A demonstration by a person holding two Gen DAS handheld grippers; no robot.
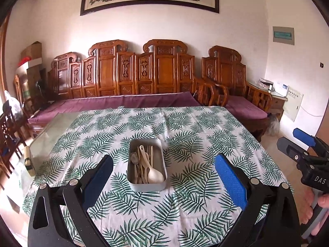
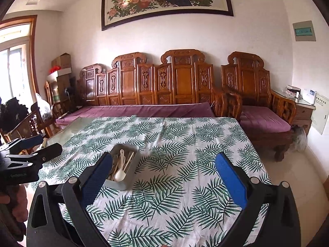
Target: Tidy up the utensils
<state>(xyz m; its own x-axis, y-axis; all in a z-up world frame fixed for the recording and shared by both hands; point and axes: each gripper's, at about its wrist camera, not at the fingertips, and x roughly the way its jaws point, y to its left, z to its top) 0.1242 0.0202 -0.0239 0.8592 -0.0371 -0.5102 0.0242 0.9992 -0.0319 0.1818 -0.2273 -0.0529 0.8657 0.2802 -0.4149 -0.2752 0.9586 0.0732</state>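
A grey metal tray [image 1: 162, 160] sits in the middle of the leaf-print tablecloth. It holds several pale wooden utensils, with a white spoon [image 1: 154, 174] on top. My left gripper [image 1: 164, 177] is open and empty, raised above the table with the tray between its blue fingers [image 1: 231, 180]. In the right wrist view the tray [image 2: 131, 177] lies just right of the left fingertip, with the spoon [image 2: 120, 175] inside. My right gripper [image 2: 162, 177] is open and empty, above the cloth to the right of the tray. Each gripper also shows at the edge of the other's view.
The tablecloth [image 1: 185, 127] covers most of a glass-topped table [image 1: 51, 131], bare at the far left. A carved wooden sofa [image 1: 131, 76] with purple cushions stands behind the table. A wooden armchair [image 1: 236, 86] is at the far right.
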